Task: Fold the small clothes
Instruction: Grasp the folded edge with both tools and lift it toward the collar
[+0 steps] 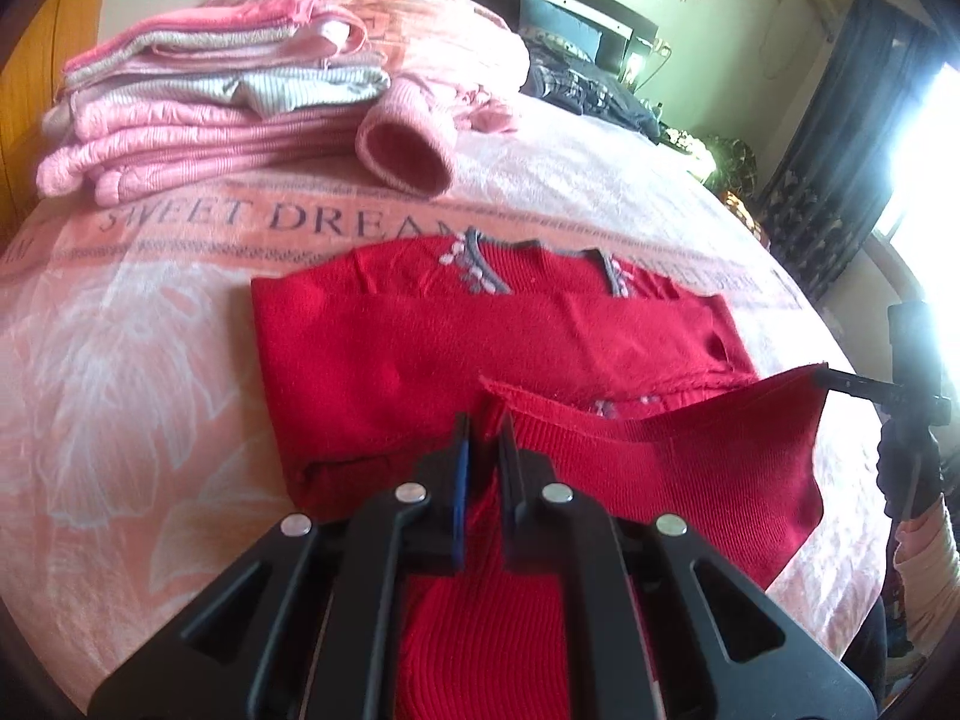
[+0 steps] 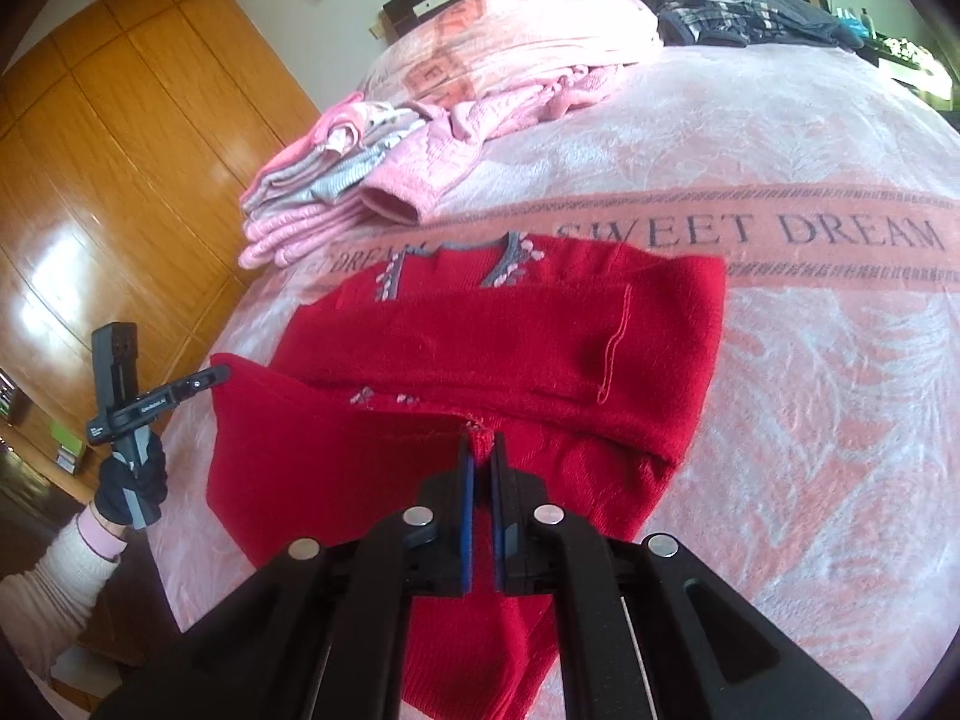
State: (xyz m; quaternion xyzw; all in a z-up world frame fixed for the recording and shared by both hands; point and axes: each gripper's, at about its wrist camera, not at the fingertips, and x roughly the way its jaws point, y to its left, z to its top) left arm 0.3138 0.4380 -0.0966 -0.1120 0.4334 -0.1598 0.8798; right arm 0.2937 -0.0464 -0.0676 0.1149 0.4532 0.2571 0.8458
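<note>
While both grippers hold the bottom hem raised, the red knitted sweater with grey neck trim (image 1: 480, 330) lies at the centre of the bed, collar toward 12 o'clock, sleeves already folded across the body. The left gripper (image 1: 483, 438) has its jaws clenched on the hem's left corner; the right gripper (image 2: 480, 456) has its jaws clenched on the right corner. The lifted hem stretches between them, sagging slightly in the middle.

Risks, as judged:
- Each grip takes only a thin bite of knit edge. A sharp pull toward 12 o'clock could let a corner slip out, dropping half the fold.
- Uneven travel of the two grippers would skew the fold line, leaving the hem crooked against the collar.
- Dragging rather than lifting could shift the folded sleeves beneath and undo them.
- The fleece may cling to the knit and bunch the lower layer.
- Overshoot toward 12 o'clock brings the hem near the loose pink ribbed cuff (image 1: 405, 144).

Surroundings: pink floral fleece blanket (image 1: 150, 360) covers the bed; stack of folded pink and grey clothes (image 1: 198, 102) at 10 o'clock from the sweater, well apart.

Writing: blanket band reads "SWEET DREAM" (image 2: 750, 231), repeated along the stripe and partly covered by the sweater. Small white lettering on the left gripper's side is too small to read.
</note>
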